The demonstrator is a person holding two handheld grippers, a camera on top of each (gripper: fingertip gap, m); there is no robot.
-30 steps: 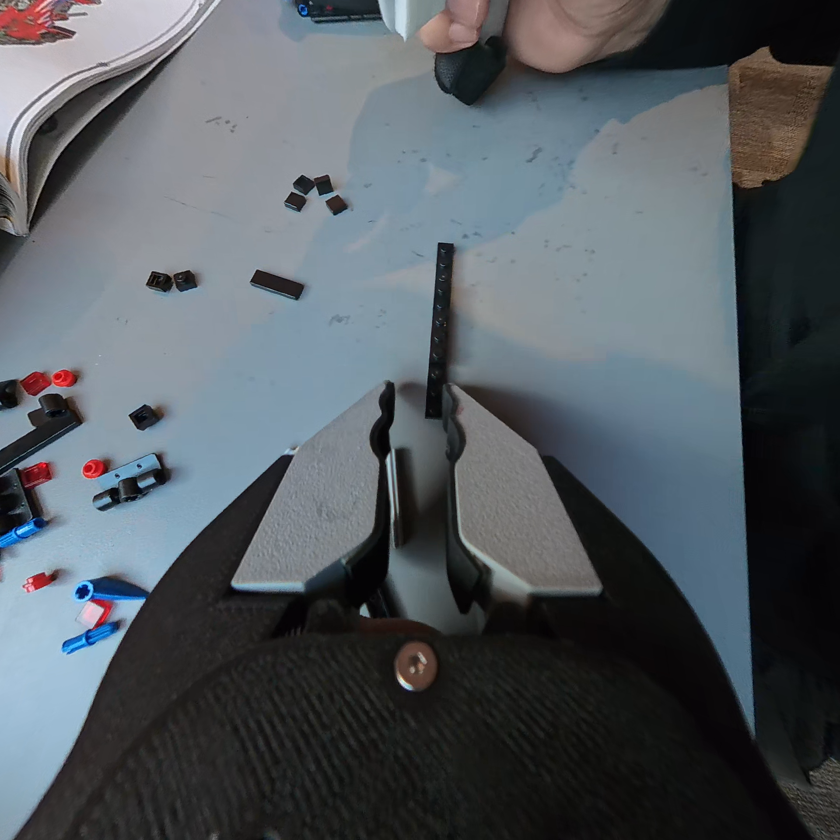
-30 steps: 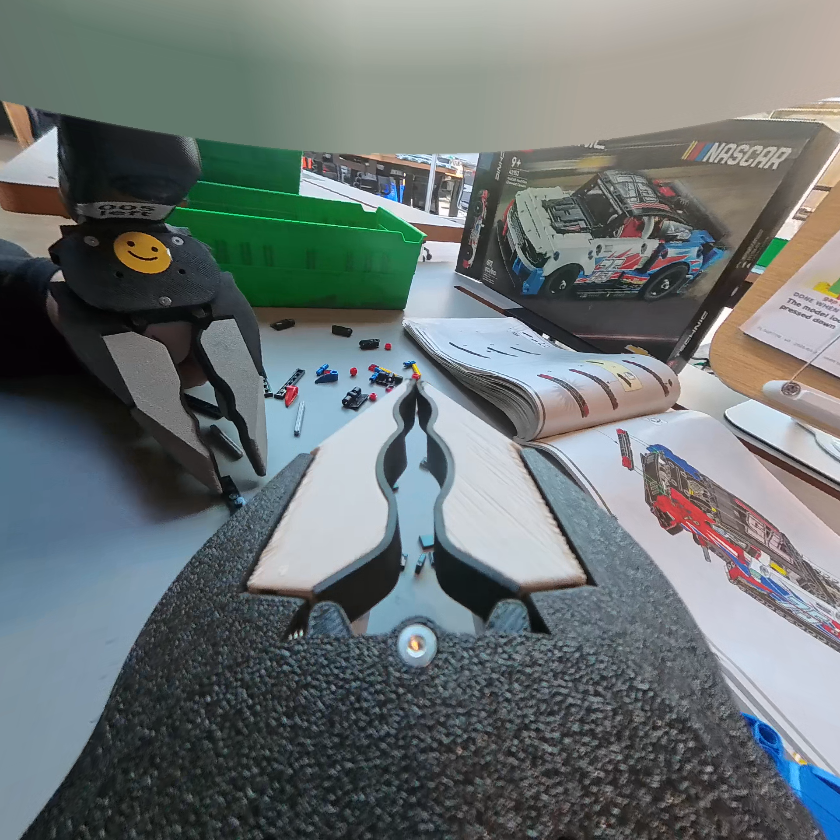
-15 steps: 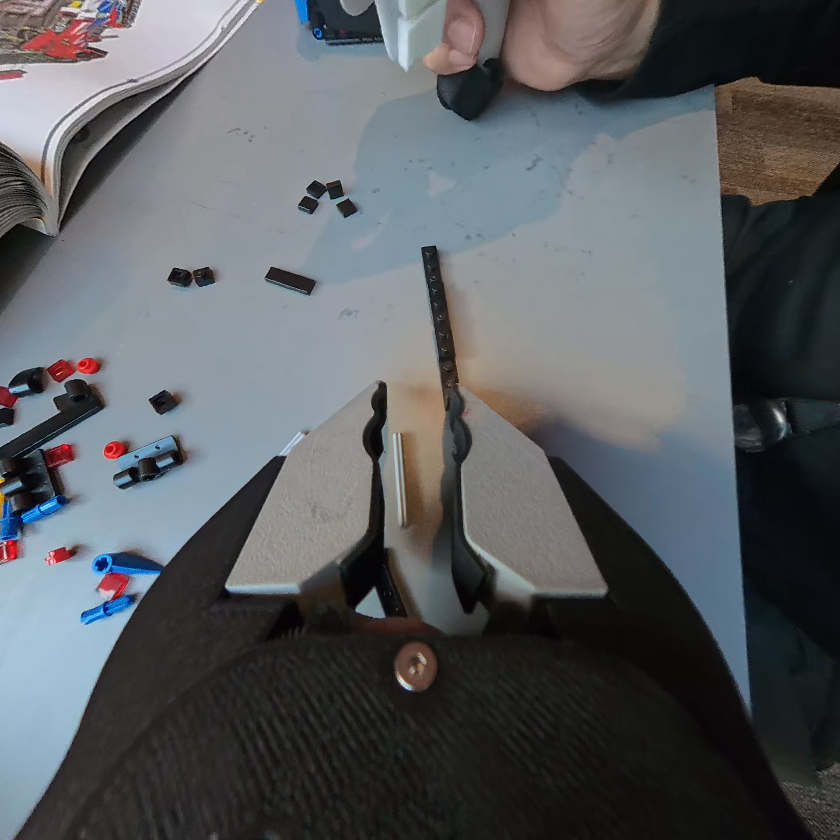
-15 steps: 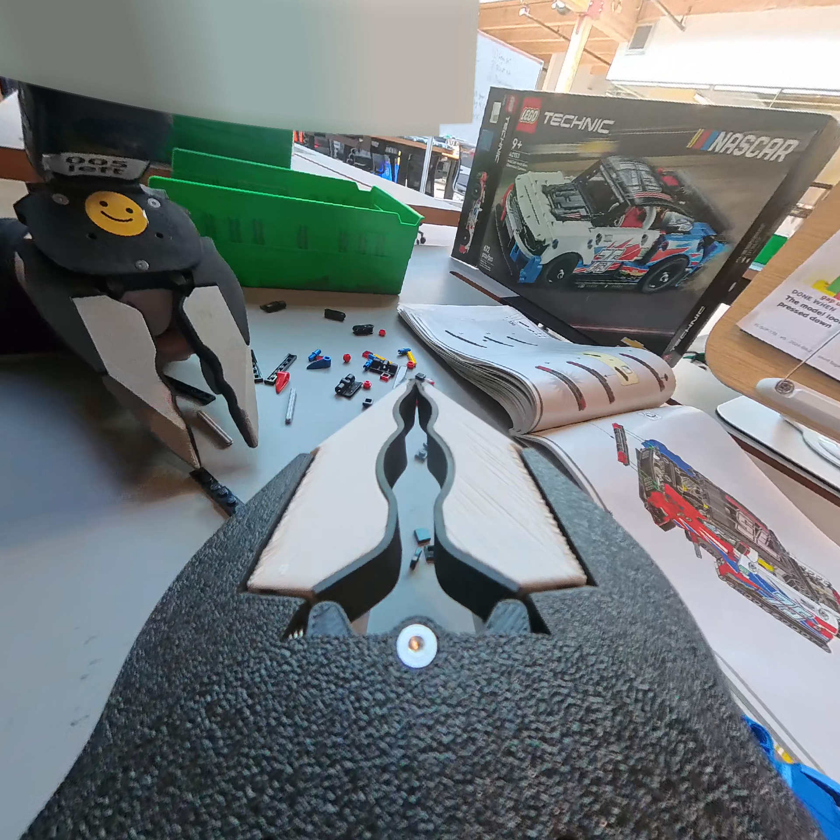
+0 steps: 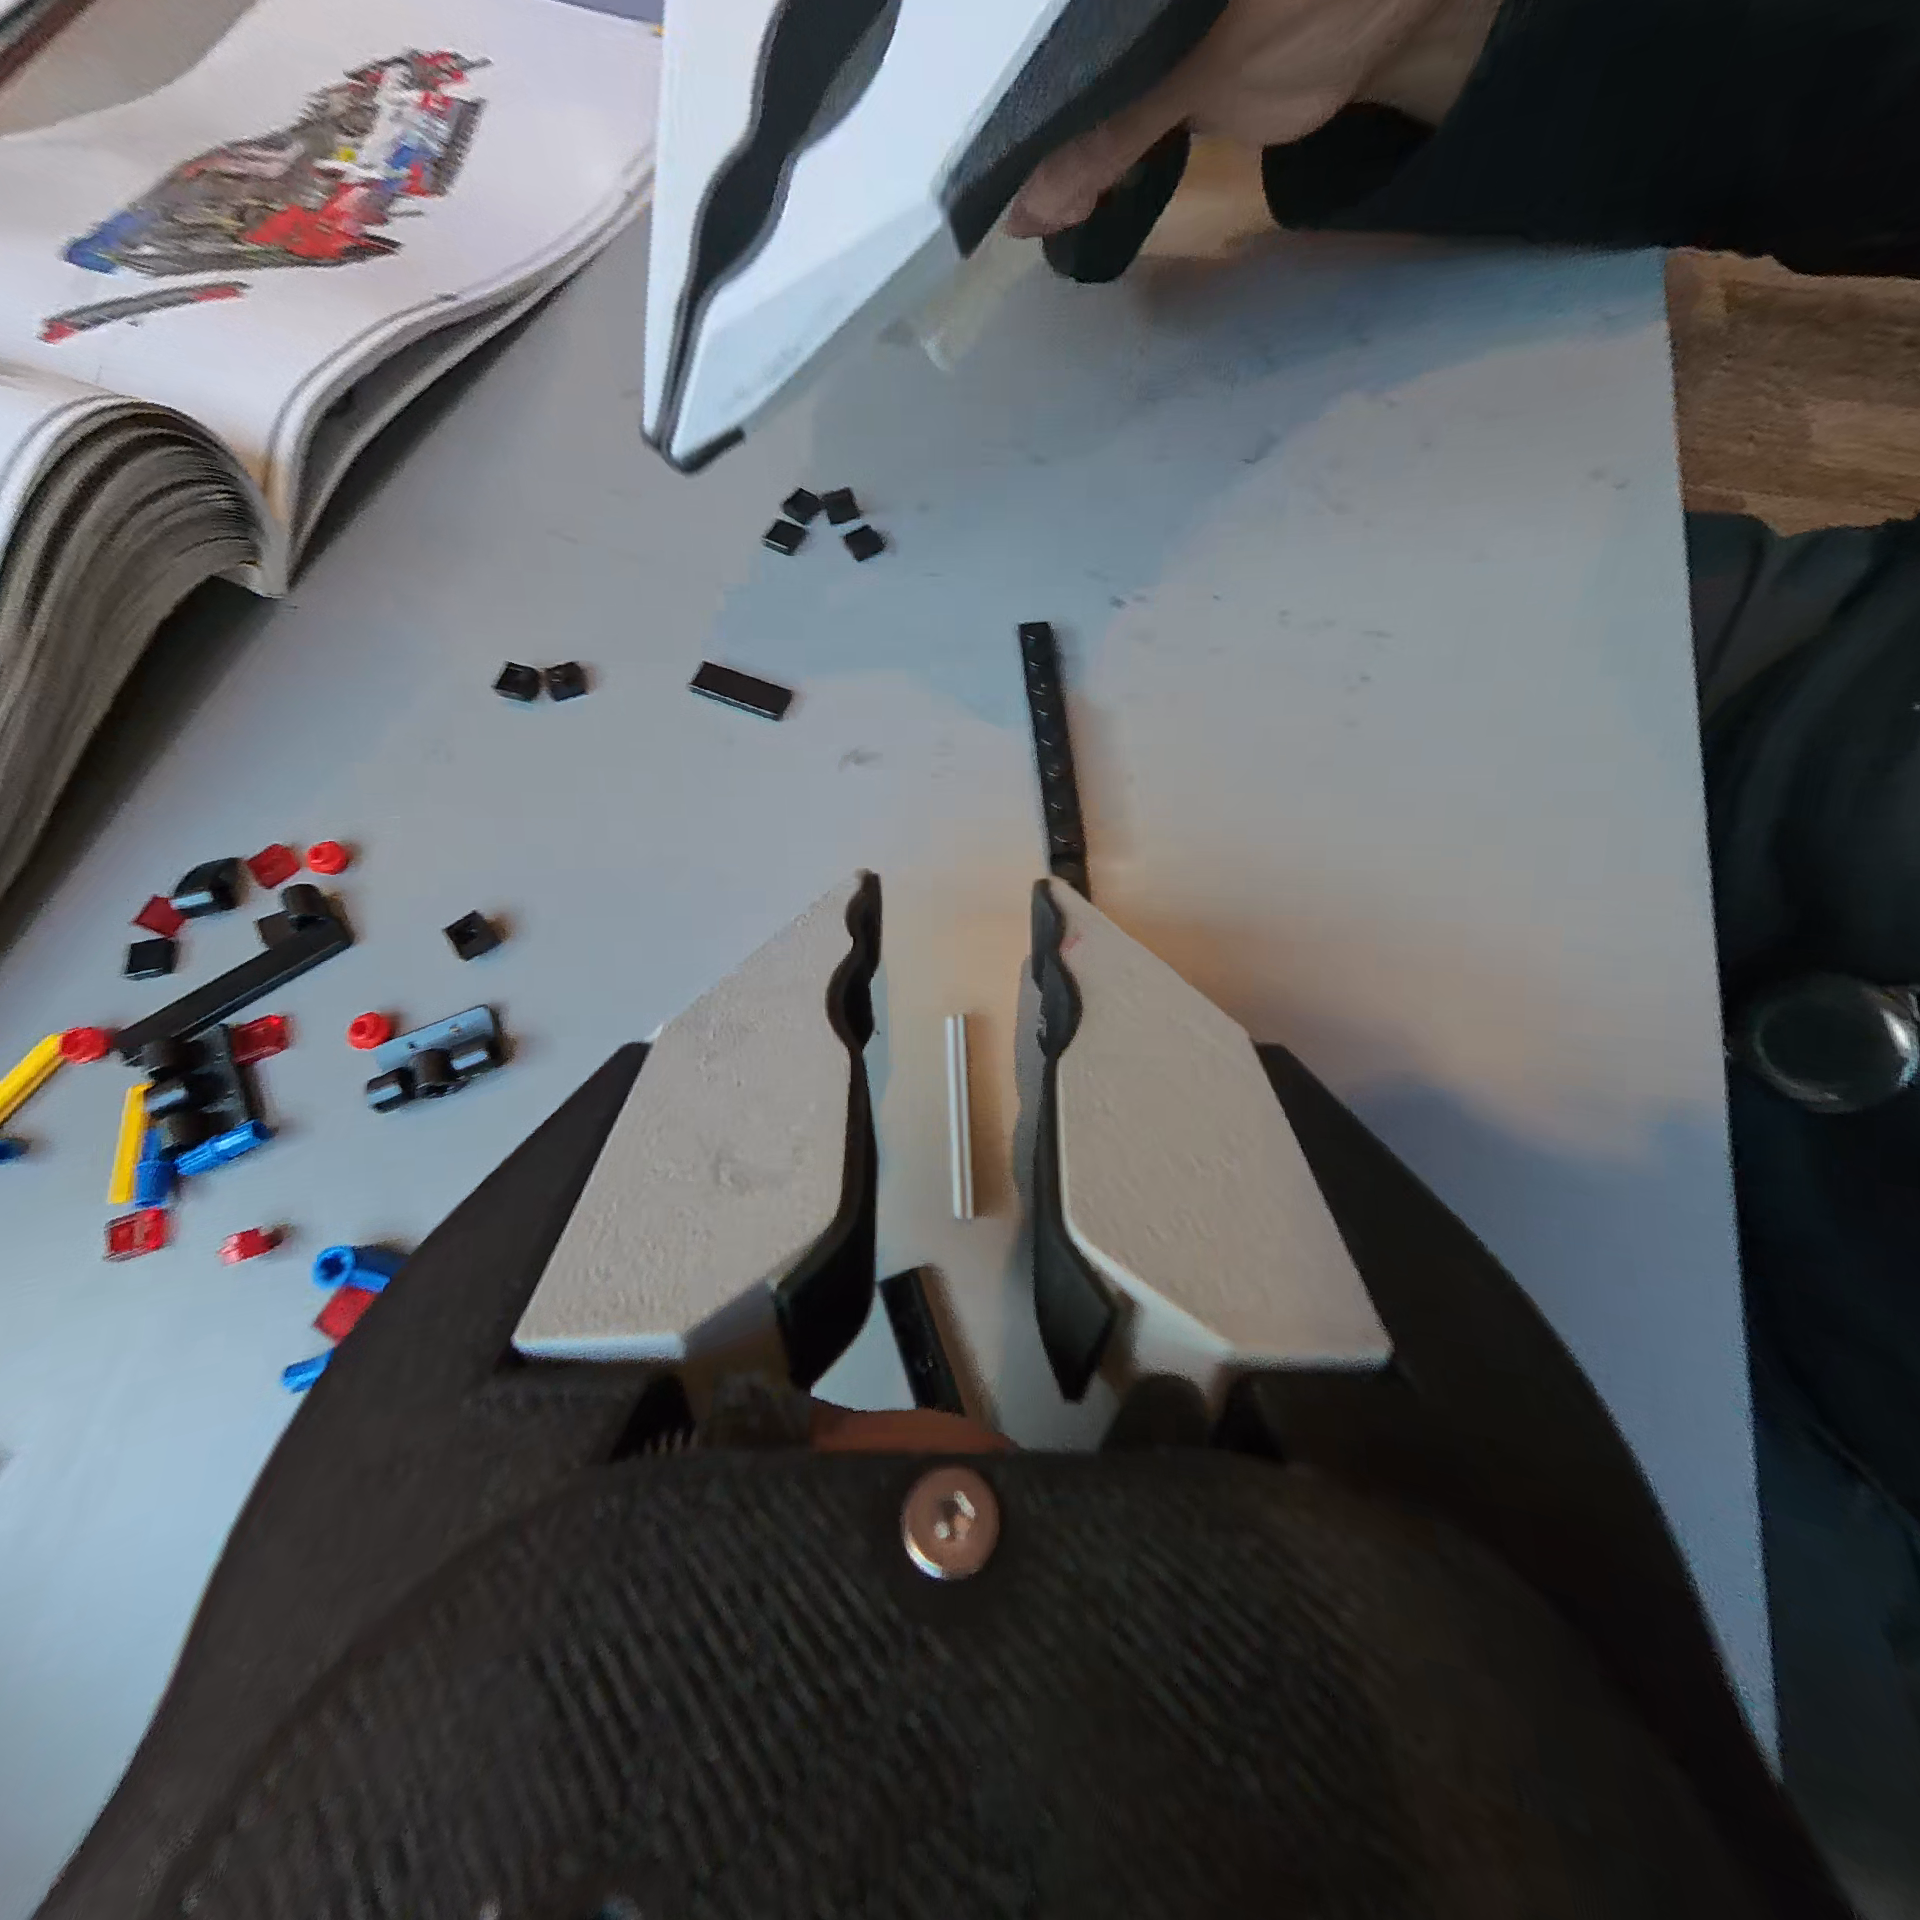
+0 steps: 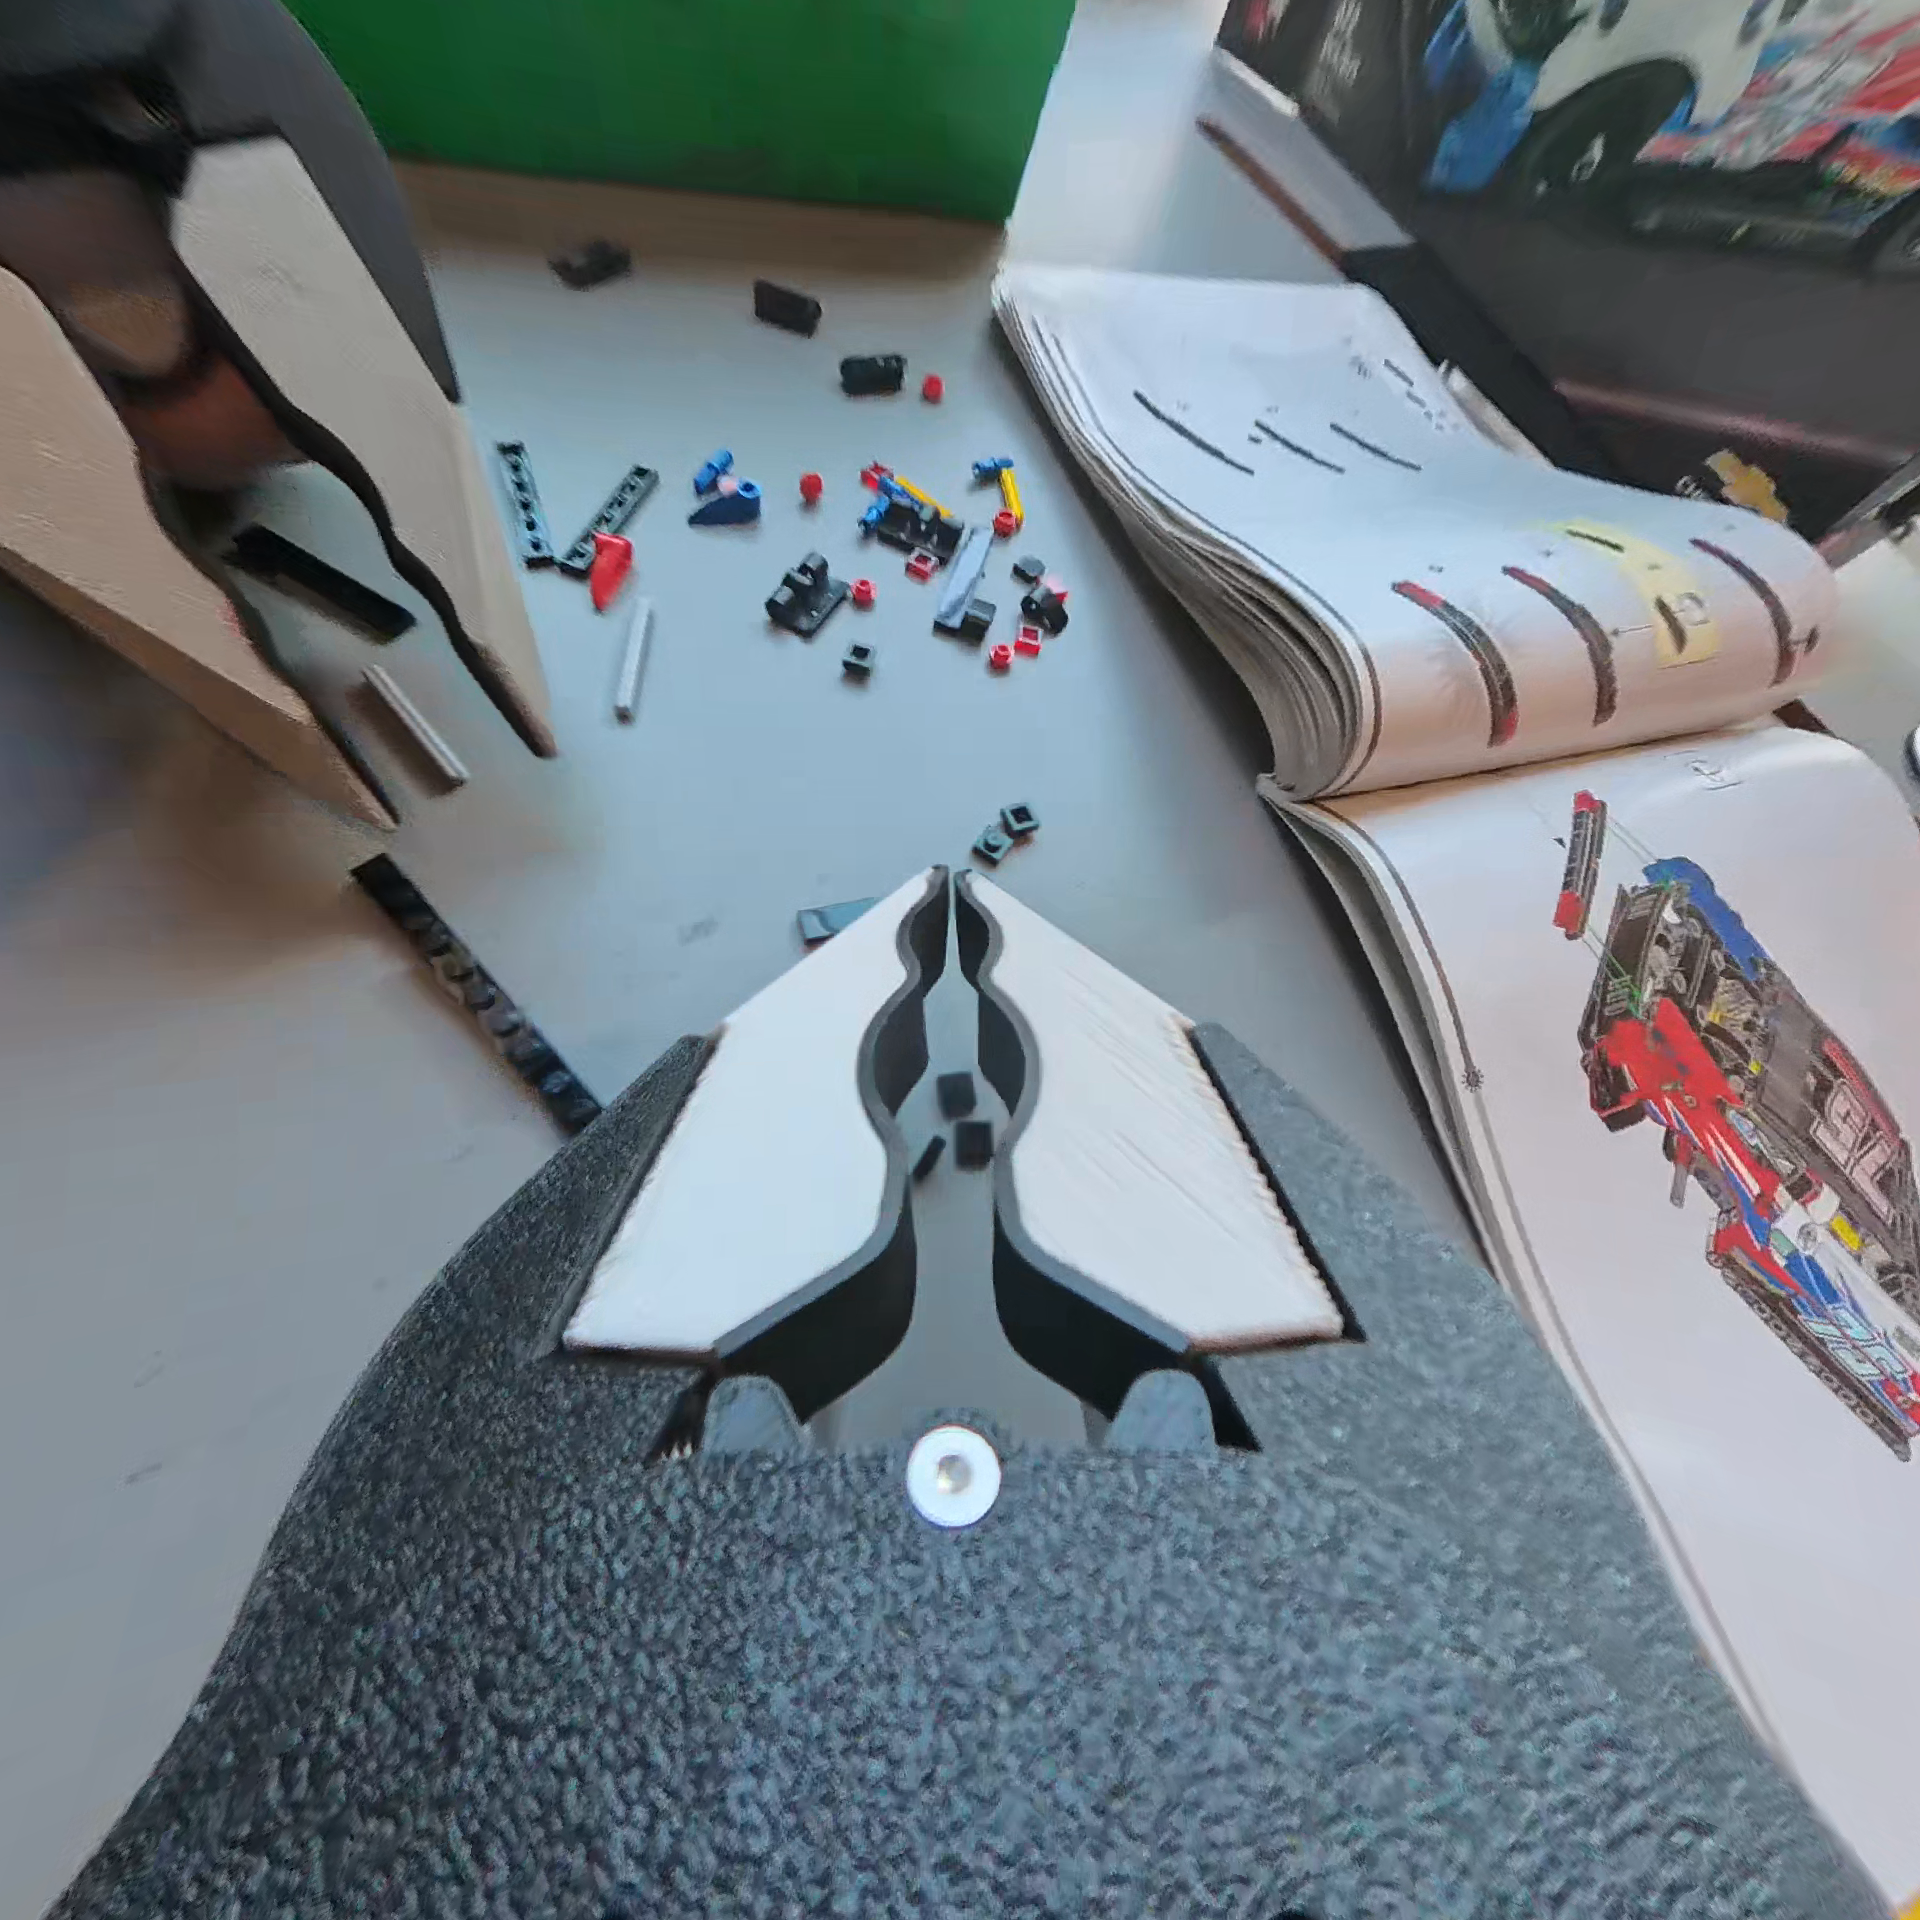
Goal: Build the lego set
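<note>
A long black studded plate (image 5: 1051, 758) lies flat on the grey table (image 5: 1351, 831), its near end just beyond my left gripper's right fingertip; it also shows in the right wrist view (image 6: 468, 987). My left gripper (image 5: 956, 894) is open and empty, and a short grey axle (image 5: 961, 1117) lies on the table between its fingers. My right gripper (image 6: 951, 878) is shut with nothing held, low over several small black tiles (image 6: 956, 1117). In the left wrist view the right gripper (image 5: 691, 436) hangs just above those tiles (image 5: 826, 520).
An open instruction booklet (image 6: 1455, 571) lies to the right, with the set's box (image 6: 1662, 125) and a green bin (image 6: 675, 94) behind. Loose red, blue, yellow and black parts (image 6: 914, 540) are scattered mid-table. A flat black tile (image 5: 740, 689) and two small black pieces (image 5: 538, 681) lie near. Left tips to right tips: about 10 cm.
My left gripper has opened wider and drawn back from the long plate's end, which turned slightly. My right gripper has dropped low and come in over the small black tiles.
</note>
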